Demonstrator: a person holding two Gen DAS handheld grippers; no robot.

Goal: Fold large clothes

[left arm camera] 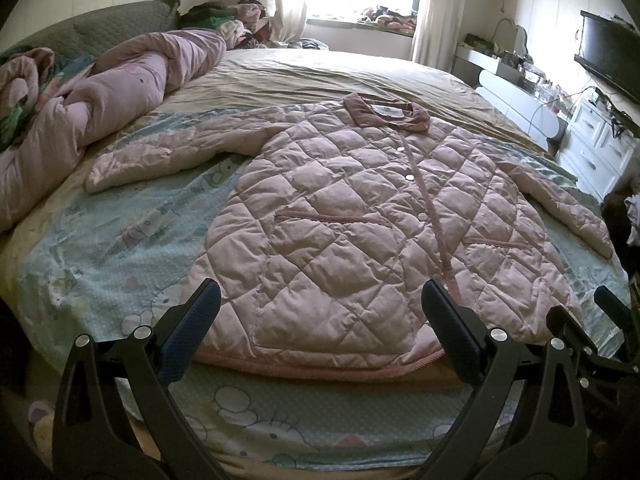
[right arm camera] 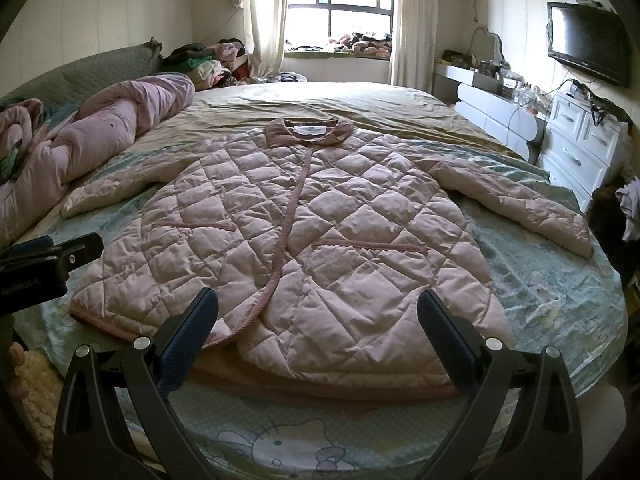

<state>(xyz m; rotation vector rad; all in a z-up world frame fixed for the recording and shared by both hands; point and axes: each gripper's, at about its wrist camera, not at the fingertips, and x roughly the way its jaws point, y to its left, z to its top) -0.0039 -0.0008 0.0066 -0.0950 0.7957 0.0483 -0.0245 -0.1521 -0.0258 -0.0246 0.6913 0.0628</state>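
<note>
One pink coat (left arm camera: 360, 216) lies flat on one bed (left arm camera: 120, 240) — two grippers, left (left arm camera: 320, 320) and right (right arm camera: 318, 320), both spread wide, holding nothing.

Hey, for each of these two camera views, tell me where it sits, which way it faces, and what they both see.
Left wrist view: sits on the left gripper at the bed's foot, facing the jacket hem's left half; the right gripper shows at its right edge.
Right wrist view: sits on the right gripper, facing the hem's right half; the left gripper shows at left.
Both share the jacket, quilt, window and TV.
</note>
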